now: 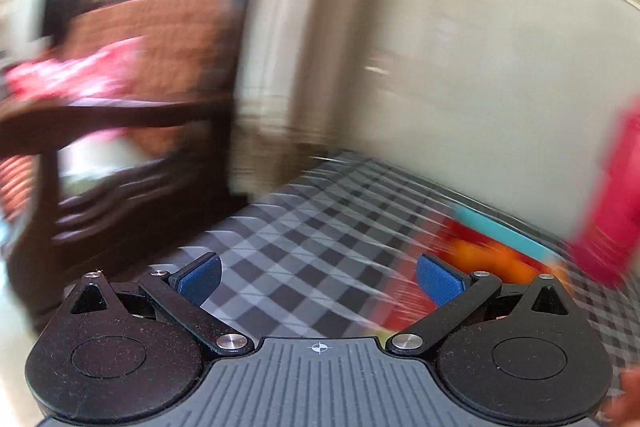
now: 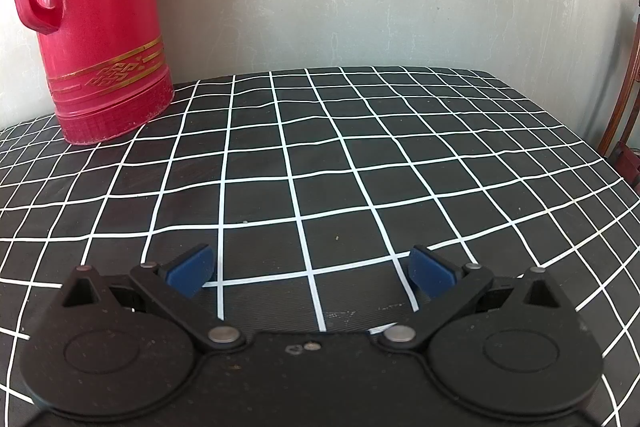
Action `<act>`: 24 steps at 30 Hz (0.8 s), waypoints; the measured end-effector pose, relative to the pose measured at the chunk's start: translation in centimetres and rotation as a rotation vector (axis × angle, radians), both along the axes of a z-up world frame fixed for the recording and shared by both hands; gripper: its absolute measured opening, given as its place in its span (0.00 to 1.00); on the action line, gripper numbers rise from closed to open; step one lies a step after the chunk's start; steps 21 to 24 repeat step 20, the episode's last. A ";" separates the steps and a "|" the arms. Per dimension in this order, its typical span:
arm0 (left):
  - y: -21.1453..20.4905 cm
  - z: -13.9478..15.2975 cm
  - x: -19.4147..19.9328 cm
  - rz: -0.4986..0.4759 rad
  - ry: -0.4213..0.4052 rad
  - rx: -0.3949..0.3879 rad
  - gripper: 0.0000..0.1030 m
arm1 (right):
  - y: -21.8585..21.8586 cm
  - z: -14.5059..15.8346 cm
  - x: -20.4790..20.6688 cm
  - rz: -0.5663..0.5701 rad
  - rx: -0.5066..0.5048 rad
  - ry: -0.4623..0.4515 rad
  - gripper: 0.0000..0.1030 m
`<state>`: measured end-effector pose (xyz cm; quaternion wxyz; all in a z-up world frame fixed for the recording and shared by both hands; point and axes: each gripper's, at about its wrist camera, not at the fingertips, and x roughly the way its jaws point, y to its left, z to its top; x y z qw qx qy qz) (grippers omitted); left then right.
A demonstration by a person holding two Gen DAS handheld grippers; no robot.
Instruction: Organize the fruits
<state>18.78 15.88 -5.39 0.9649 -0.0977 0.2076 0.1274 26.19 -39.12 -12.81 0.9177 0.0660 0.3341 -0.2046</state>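
The left wrist view is smeared by motion. My left gripper [image 1: 318, 281] is open over the black-and-white checked tablecloth [image 1: 304, 227], with nothing between its blue pads. Orange and red fruit shapes [image 1: 486, 257] lie blurred just right of its right finger, against a teal tray edge [image 1: 504, 231]. My right gripper [image 2: 310, 273] is open too, low over the grid-patterned tablecloth [image 2: 320, 155], and holds nothing. No fruit shows in the right wrist view.
A tall red thermos jug [image 2: 96, 23] stands at the back left of the table against the grey wall; it appears as a red blur [image 1: 612, 195] at the right edge. A dark wooden chair [image 1: 120, 123] with pink cloth stands left of the table.
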 end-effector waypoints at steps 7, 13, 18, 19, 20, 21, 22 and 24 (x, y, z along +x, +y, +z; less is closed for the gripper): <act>-11.5 3.3 -0.6 -0.354 -0.081 0.056 1.00 | 0.0 0.0 0.0 0.000 0.000 0.000 0.95; -18.6 2.9 -1.2 -0.453 -0.041 0.161 1.00 | 0.0 0.0 0.0 0.000 0.000 0.000 0.95; -19.2 2.6 -1.9 -0.431 0.016 0.142 1.00 | 0.0 0.0 0.0 0.000 0.000 0.000 0.95; -19.0 2.8 -1.9 -0.417 0.020 0.134 1.00 | 0.0 0.0 0.0 0.000 0.000 0.000 0.95; -18.7 2.9 -1.9 -0.409 0.026 0.131 1.00 | 0.0 0.0 0.0 0.000 0.000 0.000 0.95; -18.7 2.9 -1.9 -0.409 0.026 0.131 1.00 | 0.0 0.0 0.0 0.000 0.000 0.000 0.95; -18.7 2.9 -1.9 -0.409 0.026 0.131 1.00 | 0.0 0.0 0.0 0.000 0.000 0.000 0.95; -18.7 2.9 -1.9 -0.409 0.026 0.131 1.00 | 0.0 0.0 0.0 0.000 0.000 0.000 0.95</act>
